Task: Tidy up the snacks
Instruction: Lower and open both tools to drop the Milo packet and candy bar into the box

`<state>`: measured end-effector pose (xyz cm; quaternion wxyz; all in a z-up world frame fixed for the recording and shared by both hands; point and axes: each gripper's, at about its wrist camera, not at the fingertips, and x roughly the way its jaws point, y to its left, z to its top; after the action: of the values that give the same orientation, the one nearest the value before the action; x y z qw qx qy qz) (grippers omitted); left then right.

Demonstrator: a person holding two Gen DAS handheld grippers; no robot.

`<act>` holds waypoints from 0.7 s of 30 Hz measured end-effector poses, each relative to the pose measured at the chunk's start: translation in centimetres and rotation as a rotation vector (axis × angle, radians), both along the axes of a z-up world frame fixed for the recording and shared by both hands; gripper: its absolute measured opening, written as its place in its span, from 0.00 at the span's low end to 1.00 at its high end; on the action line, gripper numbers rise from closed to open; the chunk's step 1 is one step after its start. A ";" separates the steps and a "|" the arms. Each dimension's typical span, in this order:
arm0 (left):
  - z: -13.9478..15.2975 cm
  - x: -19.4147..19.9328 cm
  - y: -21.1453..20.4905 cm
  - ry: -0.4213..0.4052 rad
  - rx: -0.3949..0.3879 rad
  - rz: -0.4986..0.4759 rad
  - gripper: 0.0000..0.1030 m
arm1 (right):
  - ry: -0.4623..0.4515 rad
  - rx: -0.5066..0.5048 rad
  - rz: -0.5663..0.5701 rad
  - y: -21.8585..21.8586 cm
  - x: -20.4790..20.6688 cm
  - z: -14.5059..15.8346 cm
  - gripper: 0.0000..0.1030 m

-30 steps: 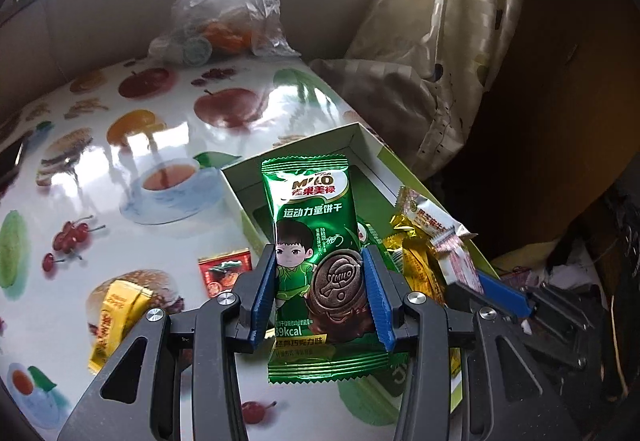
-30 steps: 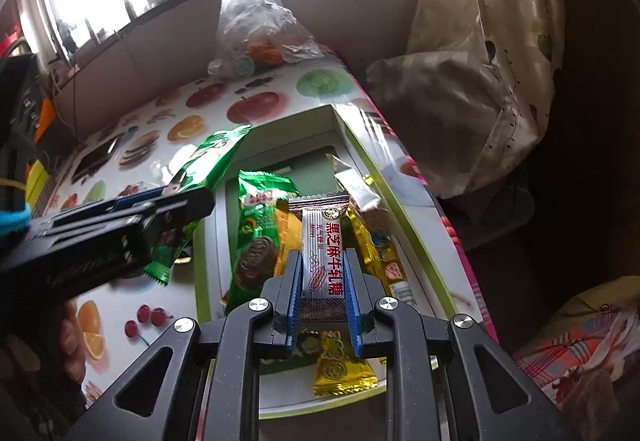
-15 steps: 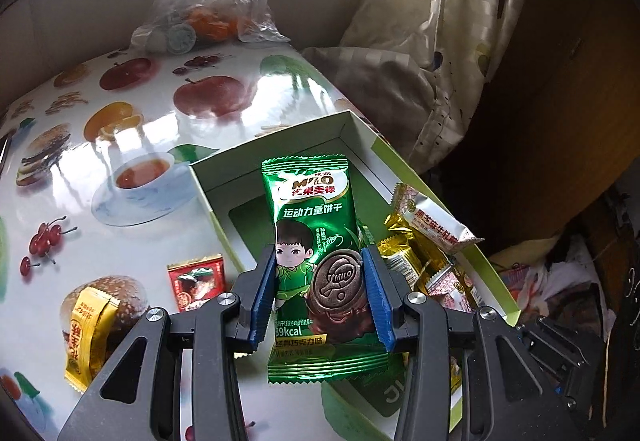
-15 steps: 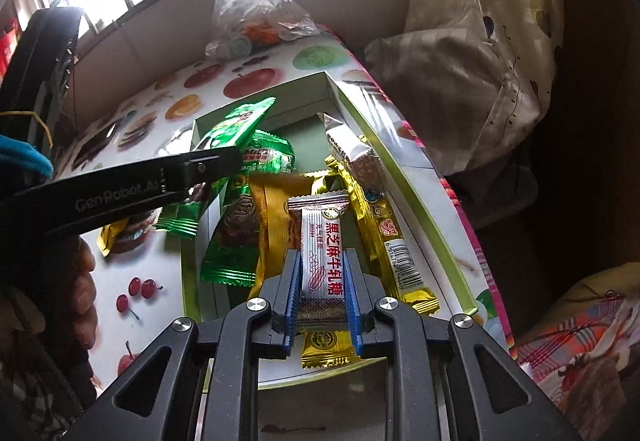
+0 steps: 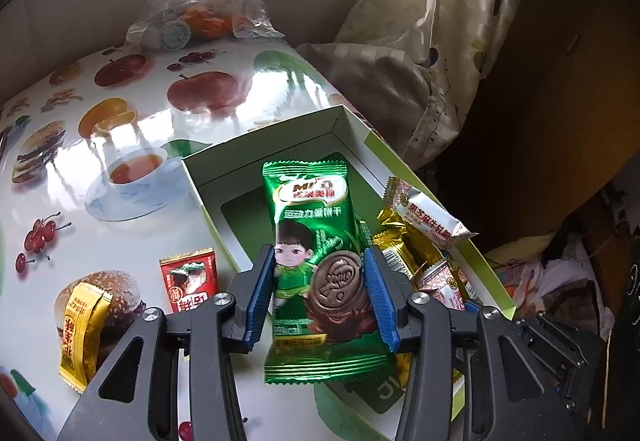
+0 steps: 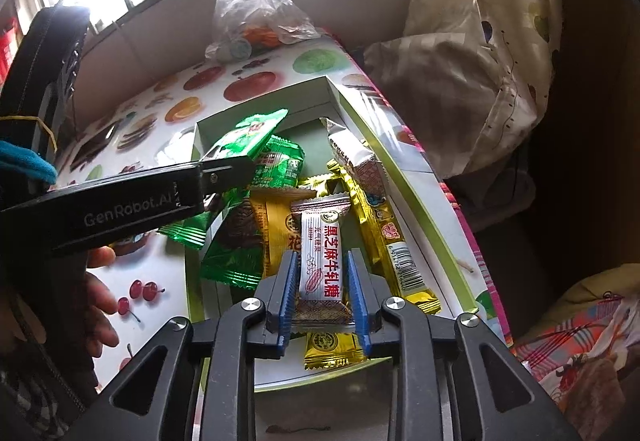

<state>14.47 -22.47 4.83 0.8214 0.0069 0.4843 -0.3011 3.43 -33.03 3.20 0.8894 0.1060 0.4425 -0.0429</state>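
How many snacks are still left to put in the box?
Nearly done! Several snacks already lie in the box. The right tongs have just been opening around the white candy there. The left tongs hold the green Milo packet above it. A red packet and a yellow packet wait on the table.

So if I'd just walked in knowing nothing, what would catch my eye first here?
Probably the shiny green Milo biscuit packet between the blue pads of the left gripper, above the white-and-green cardboard box. Next, the white sesame nougat wrapper between the right gripper's just-opening jaws, over gold and green snack packets piled in that box.
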 end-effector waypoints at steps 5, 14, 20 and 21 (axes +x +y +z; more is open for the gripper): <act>0.5 -0.7 0.5 -0.011 -0.014 -0.001 0.46 | -0.012 -0.010 -0.007 0.1 -0.2 0.4 0.30; 2.7 -2.1 3.0 -0.057 -0.046 0.012 0.46 | -0.052 -0.024 0.005 1.6 -0.4 1.8 0.40; 4.3 -2.9 5.6 -0.109 -0.040 0.028 0.46 | -0.071 -0.041 0.016 3.2 -0.2 2.5 0.42; 4.4 -3.0 6.1 -0.111 -0.041 0.035 0.46 | -0.075 -0.044 0.020 3.5 -0.2 2.6 0.43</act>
<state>11.47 -16.38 9.25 0.8522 -0.0017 0.4316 -0.2959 3.24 -29.51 5.85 0.9078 0.0835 0.4090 -0.0398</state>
